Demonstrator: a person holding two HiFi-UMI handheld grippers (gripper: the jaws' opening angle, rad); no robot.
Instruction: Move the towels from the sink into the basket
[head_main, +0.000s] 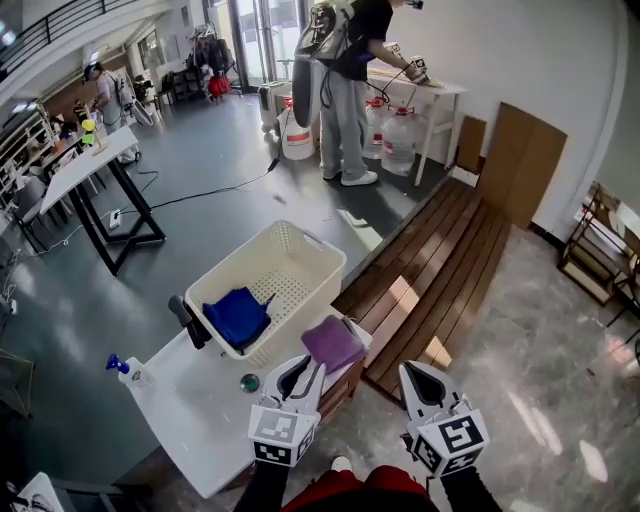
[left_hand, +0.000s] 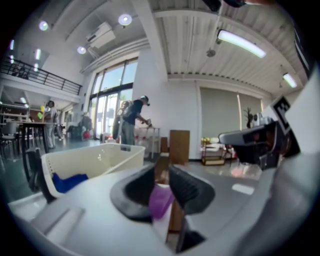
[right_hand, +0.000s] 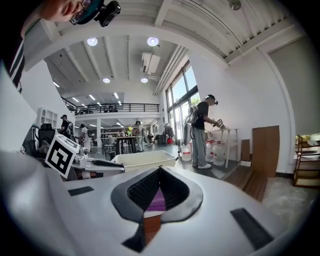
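Observation:
A cream basket (head_main: 300, 250) stands on the white sink unit (head_main: 190, 410) with a blue towel (head_main: 237, 315) inside it. A purple towel (head_main: 333, 342) lies folded on the unit's right corner, next to the basket. My left gripper (head_main: 305, 372) hovers just short of the purple towel, its jaws open. In the left gripper view the purple towel (left_hand: 160, 201) shows through the gap, untouched by the pads. My right gripper (head_main: 418, 372) hangs to the right over the floor, its tips together and holding nothing. Past its jaws the purple towel (right_hand: 158, 201) and basket (right_hand: 145, 160) show.
A black faucet (head_main: 190, 322) stands left of the basket, a drain (head_main: 250, 382) lies in the basin, and a blue-topped bottle (head_main: 128, 370) sits at the left edge. Wooden decking (head_main: 440, 270) runs on the right. A person (head_main: 345, 90) works at a far white table.

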